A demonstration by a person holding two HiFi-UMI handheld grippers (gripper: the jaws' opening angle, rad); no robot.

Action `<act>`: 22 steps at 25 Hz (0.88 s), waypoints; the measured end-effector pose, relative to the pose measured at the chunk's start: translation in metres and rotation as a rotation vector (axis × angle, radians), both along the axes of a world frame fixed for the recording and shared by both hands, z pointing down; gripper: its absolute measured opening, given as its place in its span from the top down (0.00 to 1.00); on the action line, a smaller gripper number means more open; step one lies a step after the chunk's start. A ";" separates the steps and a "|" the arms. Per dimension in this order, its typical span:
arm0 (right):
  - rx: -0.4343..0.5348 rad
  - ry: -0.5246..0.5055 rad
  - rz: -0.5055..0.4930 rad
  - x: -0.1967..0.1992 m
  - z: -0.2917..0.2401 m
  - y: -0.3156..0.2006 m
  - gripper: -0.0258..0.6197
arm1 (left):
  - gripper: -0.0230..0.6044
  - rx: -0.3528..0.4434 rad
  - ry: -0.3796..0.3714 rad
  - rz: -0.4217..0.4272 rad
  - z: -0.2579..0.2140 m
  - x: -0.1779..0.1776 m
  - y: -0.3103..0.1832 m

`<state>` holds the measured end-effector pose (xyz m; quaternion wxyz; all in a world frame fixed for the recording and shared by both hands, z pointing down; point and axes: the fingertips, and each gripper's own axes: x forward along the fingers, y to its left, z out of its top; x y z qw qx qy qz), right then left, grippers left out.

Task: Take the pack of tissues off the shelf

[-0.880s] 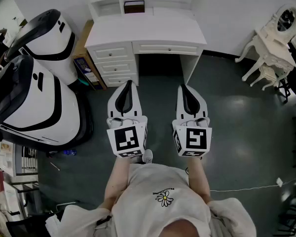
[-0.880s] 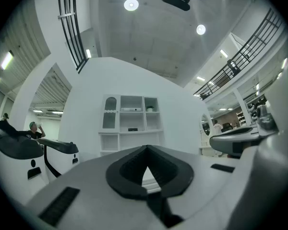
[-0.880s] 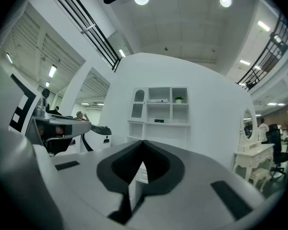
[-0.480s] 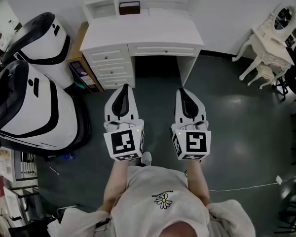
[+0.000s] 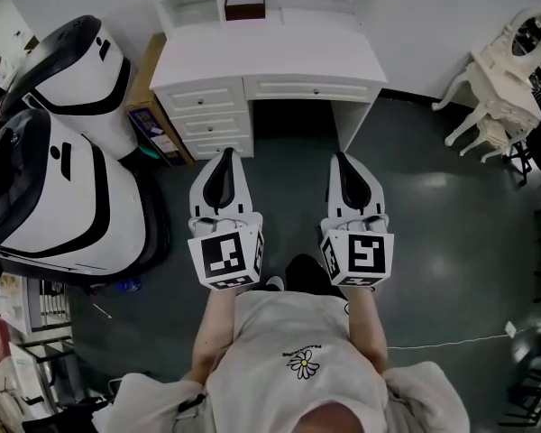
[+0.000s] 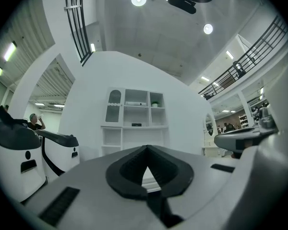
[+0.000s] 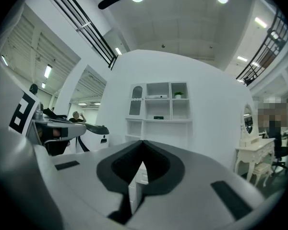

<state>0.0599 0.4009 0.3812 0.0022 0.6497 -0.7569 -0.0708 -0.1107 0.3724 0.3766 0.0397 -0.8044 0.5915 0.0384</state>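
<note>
You hold left gripper (image 5: 224,156) and right gripper (image 5: 343,159) level, side by side, fingers (image 6: 128,170) pressed together, empty, short of the worktop (image 5: 270,57).

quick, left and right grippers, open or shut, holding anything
left gripper: closed, tips together, holding nothing
right gripper: closed, tips together, holding nothing

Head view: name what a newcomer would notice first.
Mid-frame, the white, black-jawed left gripper and right gripper point, shut and empty, at a white desk with drawers. Two bulky white-and-black rounded machines fill the left side; a small dark box stands at the desk's back.
</note>
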 end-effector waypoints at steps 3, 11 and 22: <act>-0.011 0.016 0.017 0.001 0.006 -0.018 0.96 | 0.96 -0.010 0.004 -0.016 0.007 -0.007 -0.021; 0.052 0.012 -0.008 0.006 0.007 -0.080 0.96 | 0.96 0.036 0.006 -0.042 0.010 -0.009 -0.078; 0.107 0.013 -0.040 0.035 -0.003 -0.249 0.96 | 0.96 0.079 0.018 -0.032 -0.005 0.024 -0.245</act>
